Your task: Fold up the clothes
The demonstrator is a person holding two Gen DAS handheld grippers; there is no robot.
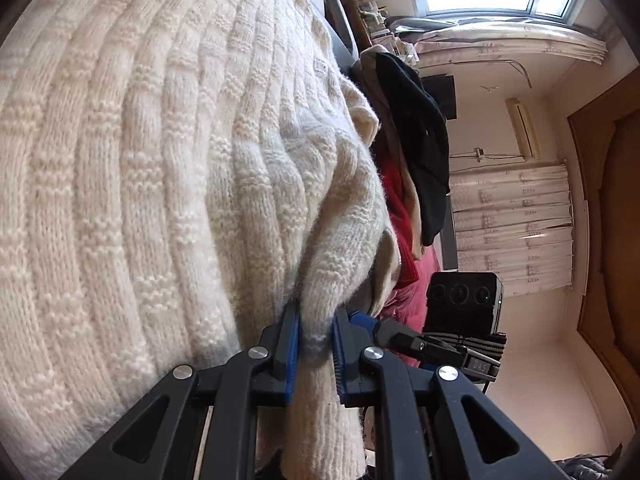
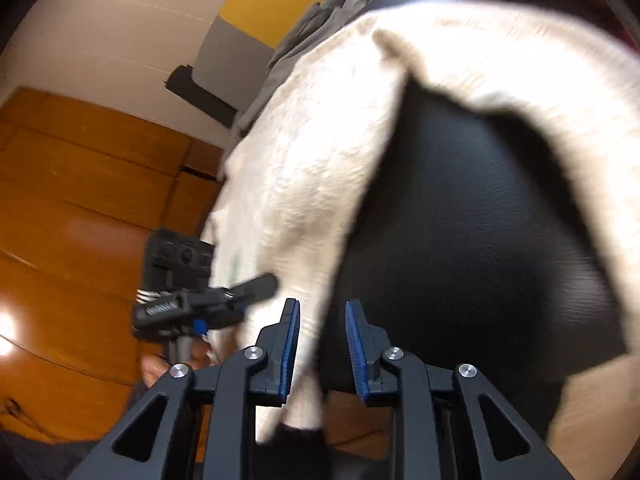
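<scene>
One sweater (image 1: pixel 168 184) hem, left hand-held gripper (image 1: pixel 316 344).

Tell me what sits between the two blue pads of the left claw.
A bunched fold of the cream knit sweater fills the gap of the left claw, pinched there; the left wrist view shows it.

The cream knit sweater (image 1: pixel 160 184) fills the left and centre of the left wrist view, blocking passage there; a heap of dark and red clothes (image 1: pixel 412 160) crowds its right edge. In the right wrist view, bare black tabletop (image 2: pixel 472 240) lies open at centre right.
</scene>
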